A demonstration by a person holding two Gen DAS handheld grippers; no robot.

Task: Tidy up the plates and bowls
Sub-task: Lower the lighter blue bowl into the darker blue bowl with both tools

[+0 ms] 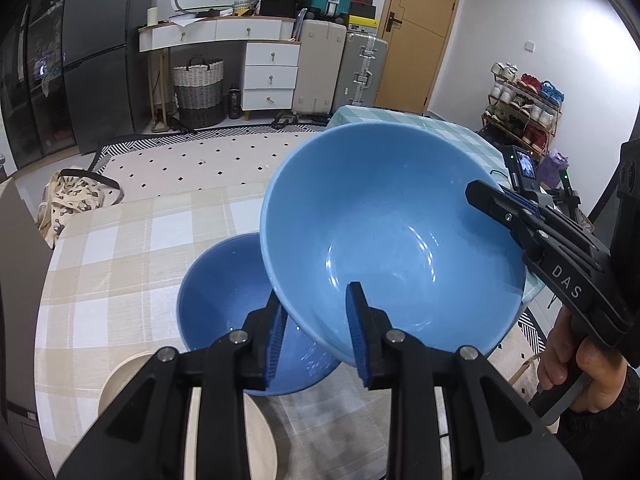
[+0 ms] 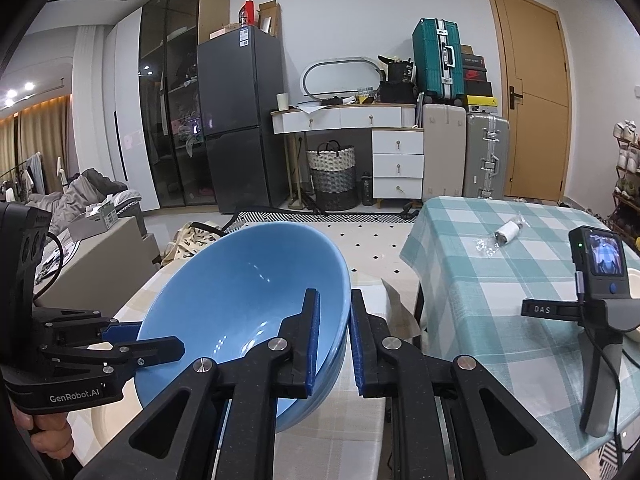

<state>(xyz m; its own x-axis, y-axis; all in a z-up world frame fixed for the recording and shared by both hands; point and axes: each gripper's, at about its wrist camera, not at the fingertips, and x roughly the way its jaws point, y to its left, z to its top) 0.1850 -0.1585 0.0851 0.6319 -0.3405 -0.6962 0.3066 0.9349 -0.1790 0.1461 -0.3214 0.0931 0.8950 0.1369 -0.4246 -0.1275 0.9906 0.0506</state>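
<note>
Beige checked cloth covers the surface (image 1: 120,248) in the lower half of the left wrist view, with a white dresser (image 1: 256,60), suitcases (image 1: 340,68) and a wooden door (image 1: 420,28) along the far wall. We hold a light blue bowl (image 1: 384,240) tilted in the air at frame centre, its opening turned toward the camera. Our left gripper (image 1: 316,336) has its jaws narrowed on the bowl's near rim, one pad (image 1: 358,332) inside and one outside. Our right gripper (image 1: 496,204) comes in from the right edge of that view and clamps the opposite rim; in the right wrist view (image 2: 334,344) its jaws sit nearly closed on the wall of the bowl (image 2: 240,300). Below the lifted bowl, a darker blue bowl (image 1: 224,300) rests on the surface at lower centre, partly overlapped by the raised one. A cream plate (image 1: 124,376) lies at lower left, touching or just beside the darker bowl. A teal checked table (image 2: 500,272) stands at right in the right wrist view.
</note>
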